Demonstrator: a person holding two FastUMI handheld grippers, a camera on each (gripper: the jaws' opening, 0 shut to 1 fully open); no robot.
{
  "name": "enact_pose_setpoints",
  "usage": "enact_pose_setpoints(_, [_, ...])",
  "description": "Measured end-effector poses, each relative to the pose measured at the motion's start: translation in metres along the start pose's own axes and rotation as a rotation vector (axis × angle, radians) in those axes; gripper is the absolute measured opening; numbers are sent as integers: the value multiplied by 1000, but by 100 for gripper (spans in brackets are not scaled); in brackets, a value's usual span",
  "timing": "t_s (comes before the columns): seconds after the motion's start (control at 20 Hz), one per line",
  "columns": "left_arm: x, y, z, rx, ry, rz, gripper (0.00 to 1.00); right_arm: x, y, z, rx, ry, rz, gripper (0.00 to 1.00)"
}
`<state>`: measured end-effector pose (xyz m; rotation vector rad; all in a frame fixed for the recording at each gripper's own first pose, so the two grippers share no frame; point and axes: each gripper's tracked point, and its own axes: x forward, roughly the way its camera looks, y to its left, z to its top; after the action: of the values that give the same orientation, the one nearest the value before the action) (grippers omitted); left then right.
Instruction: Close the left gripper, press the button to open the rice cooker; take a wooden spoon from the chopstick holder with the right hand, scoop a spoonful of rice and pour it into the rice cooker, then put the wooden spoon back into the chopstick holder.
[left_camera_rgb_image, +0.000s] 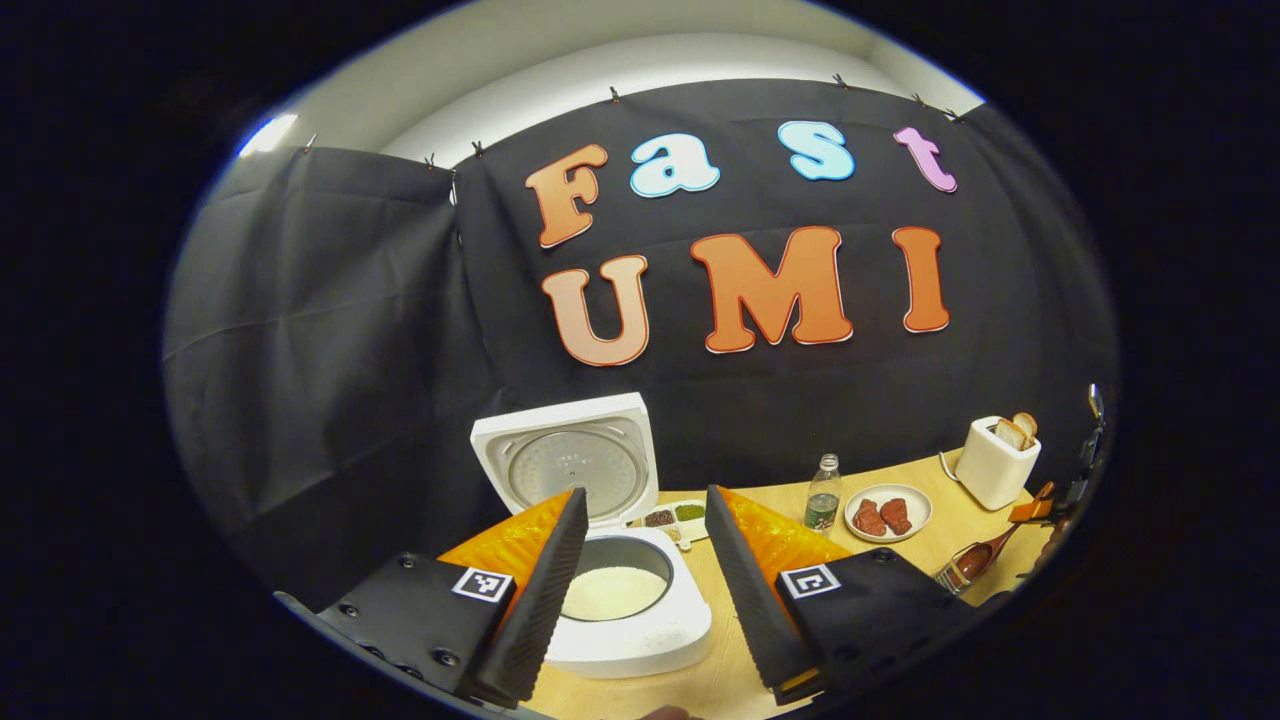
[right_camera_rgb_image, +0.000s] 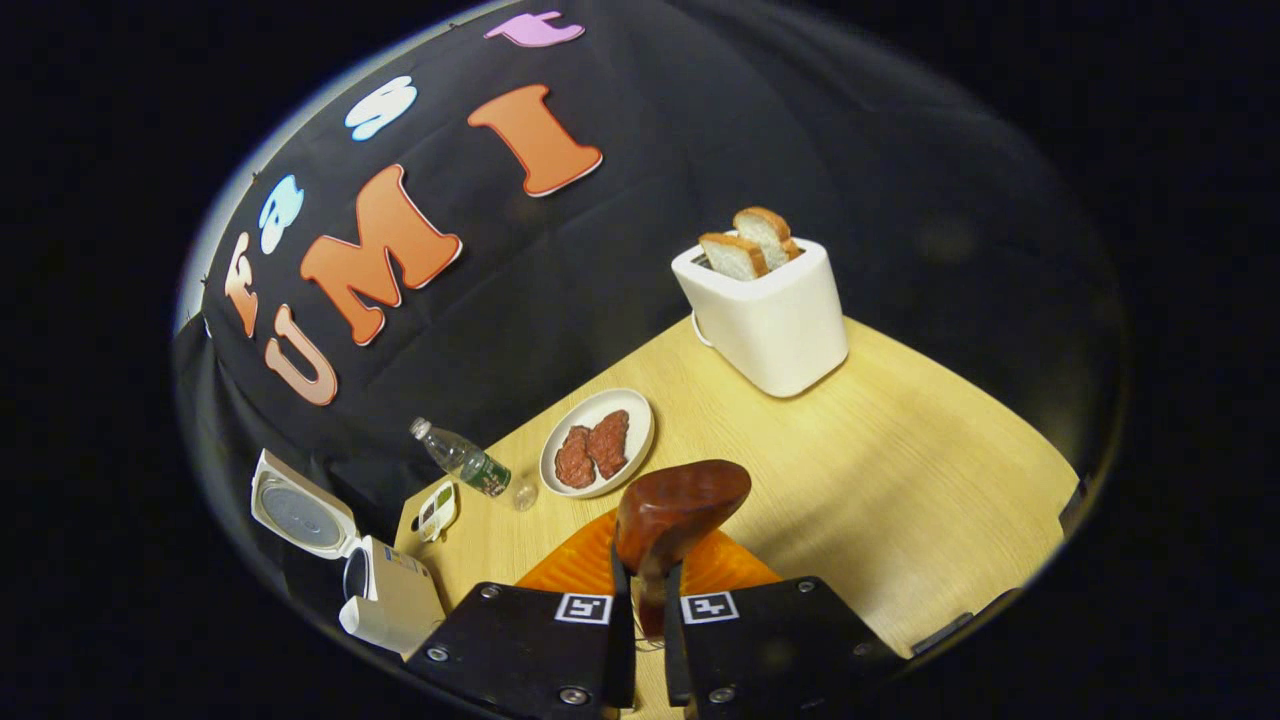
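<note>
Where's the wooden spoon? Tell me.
In the right gripper view the wooden spoon is clamped between the right gripper fingers, bowl raised over the table, near the plate.

A light wooden table (right_camera_rgb_image: 900, 440) carries everything, with its back edge against the black cloth wall. A white rice cooker (left_camera_rgb_image: 640, 620) stands near the left end with its lid up and white rice in the pot. Just behind it, toward the back edge, lies a small divided dish (left_camera_rgb_image: 675, 517) of dark and green grains. A clear bottle (left_camera_rgb_image: 823, 495) stands beside that, then a white plate (left_camera_rgb_image: 888, 512) with two reddish pieces of meat. A white toaster (right_camera_rgb_image: 765, 315) holding two bread slices sits near the back right corner.
</note>
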<state>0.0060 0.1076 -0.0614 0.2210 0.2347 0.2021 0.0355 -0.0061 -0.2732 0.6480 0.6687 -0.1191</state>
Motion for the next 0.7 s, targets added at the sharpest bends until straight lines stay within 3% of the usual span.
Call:
enact_pose_setpoints(0.05, [4, 0, -4, -3, 7, -13, 82, -8, 4, 5, -7, -23, -4, 11])
enact_pose_setpoints(0.1, [10, 1, -11, -4, 32, -16, 79, -17, 11, 11, -12, -41, -2, 11])
enact_pose_setpoints(0.3, [28, 3, -19, -21, 33, -53, 100, -49, 48, 20, -42, -90, 38, 11])
enact_pose_setpoints(0.35, [30, 8, -18, -16, 19, -52, 96, -57, 58, 19, -54, -93, 51, 11])
enact_pose_setpoints(0.55, [43, 19, -15, -17, -19, -75, 100, -74, 105, 8, -105, -106, 112, 11])
enact_pose_setpoints(0.6, [47, 23, -17, -20, -16, -77, 96, -76, 116, 2, -136, -104, 123, 11])
enact_pose_setpoints(0.7, [52, 33, -22, -32, -10, -71, 100, -76, 132, -14, -208, -85, 131, 11])
